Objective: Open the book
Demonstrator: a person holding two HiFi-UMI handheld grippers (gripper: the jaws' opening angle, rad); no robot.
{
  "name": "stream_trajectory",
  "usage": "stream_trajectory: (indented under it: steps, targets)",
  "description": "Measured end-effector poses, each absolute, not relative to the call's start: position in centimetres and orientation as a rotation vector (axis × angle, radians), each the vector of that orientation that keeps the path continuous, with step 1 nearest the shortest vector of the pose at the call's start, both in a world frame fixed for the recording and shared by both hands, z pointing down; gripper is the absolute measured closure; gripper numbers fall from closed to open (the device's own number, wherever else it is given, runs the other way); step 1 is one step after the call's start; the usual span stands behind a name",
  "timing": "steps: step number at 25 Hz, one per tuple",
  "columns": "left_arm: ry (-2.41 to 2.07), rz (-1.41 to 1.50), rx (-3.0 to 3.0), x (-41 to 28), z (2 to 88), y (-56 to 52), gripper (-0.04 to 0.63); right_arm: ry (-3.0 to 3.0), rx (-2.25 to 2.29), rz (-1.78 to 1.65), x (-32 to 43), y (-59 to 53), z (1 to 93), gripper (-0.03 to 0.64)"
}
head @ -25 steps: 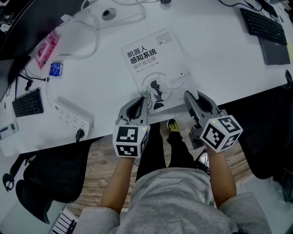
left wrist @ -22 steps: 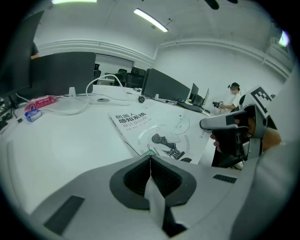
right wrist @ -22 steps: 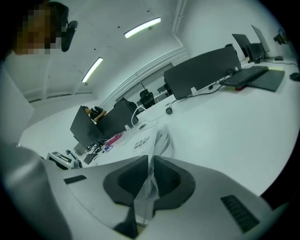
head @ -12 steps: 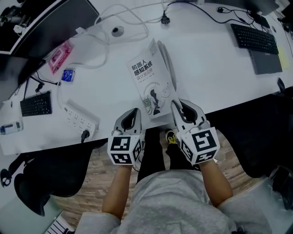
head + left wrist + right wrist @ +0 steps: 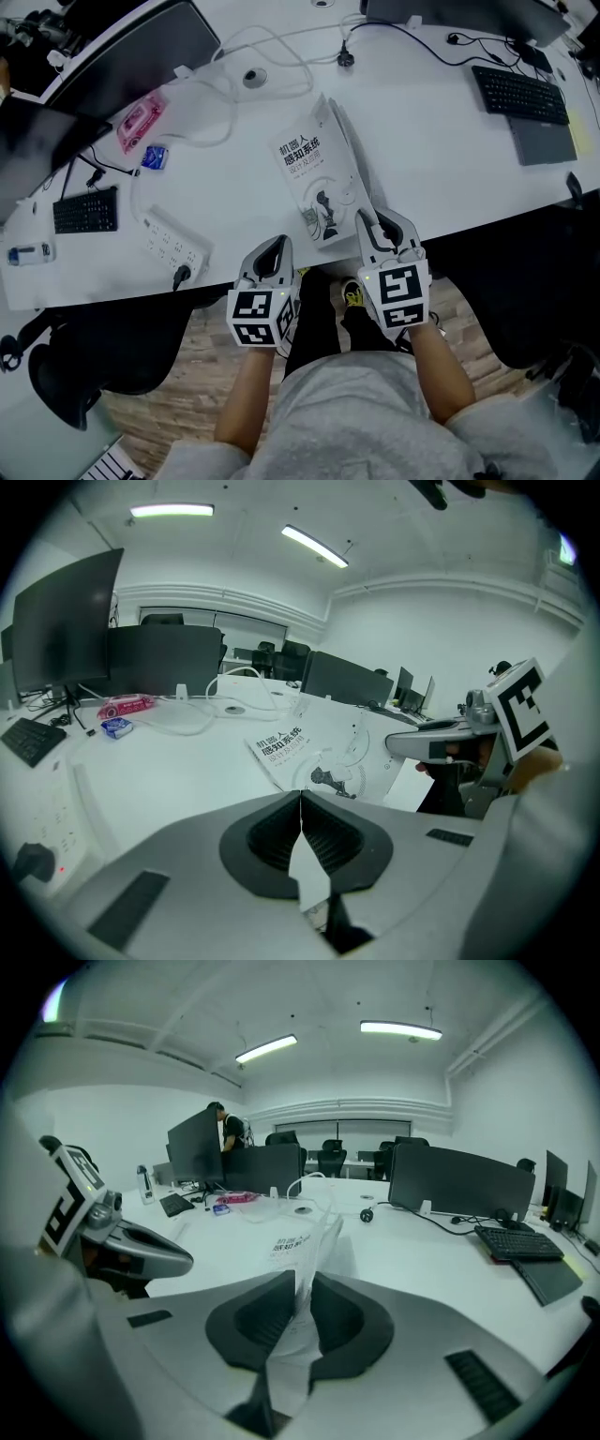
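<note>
Long white surface (image 5: 441, 159) across the upper half of the head view, in an open office. Near its front edge at centre, the book (image 5: 319, 202), title side up and slanted, right edge lifted off the pages below. Pinched at that lifted lower right corner by the right tool (image 5: 372, 217). In the right gripper view, front cover (image 5: 309, 1241) upright between the two dark pads, just eased slightly apart yet gripping it. Just left of the book's lower corner, over the edge of the surface, the left tool (image 5: 278, 242), pads pressed together at the tips with the book lying beyond them. Left of centre on the surface: a white power strip (image 5: 173, 246), a small black keyboard (image 5: 85, 208), a pink packet (image 5: 141, 123), a blue packet (image 5: 155, 157), and looping white cables (image 5: 216, 103) near a round puck (image 5: 254, 77). At upper right, a larger black keyboard (image 5: 520, 94) with a grey pad (image 5: 542, 141) just below it. Dark monitor (image 5: 122, 47) at upper left. Below the surface, wood-look floor (image 5: 197, 375) and a black chair (image 5: 103, 347) at lower left. In the right gripper view, pale walls, strip lights (image 5: 400, 1028) on the ceiling, rows of dark screens (image 5: 459, 1180), and a person (image 5: 228, 1129) standing far off, left of centre.
</note>
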State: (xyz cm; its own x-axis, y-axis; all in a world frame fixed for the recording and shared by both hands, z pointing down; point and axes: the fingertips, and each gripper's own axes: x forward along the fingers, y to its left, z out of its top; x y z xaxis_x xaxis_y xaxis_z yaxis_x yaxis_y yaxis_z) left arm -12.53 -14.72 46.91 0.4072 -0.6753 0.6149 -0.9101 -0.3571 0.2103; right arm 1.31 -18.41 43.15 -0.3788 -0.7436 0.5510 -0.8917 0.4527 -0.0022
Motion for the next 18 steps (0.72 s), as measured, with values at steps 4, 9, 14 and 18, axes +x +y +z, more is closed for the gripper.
stream_trajectory:
  steps: [4, 9, 14, 18]
  targets:
    - [-1.342, 0.600, 2.136, -12.7, 47.0, -14.8, 0.584, -2.151, 1.387, 0.447, 2.6, -19.1, 45.0, 0.546]
    - [-1.336, 0.620, 2.135, -12.9, 47.1, -15.0, 0.584, -2.215, 1.408, 0.514, 2.8, -19.6, 45.0, 0.524]
    - [-1.356, 0.614, 2.138, -13.1, 46.2, -15.0, 0.584, -2.440, 1.354, 0.524, -1.2, -18.9, 41.3, 0.555]
    - [-1.404, 0.596, 2.118, -14.2, 45.2, -14.3, 0.584, -2.527, 1.234, 0.482, -4.8, -18.1, 39.8, 0.560]
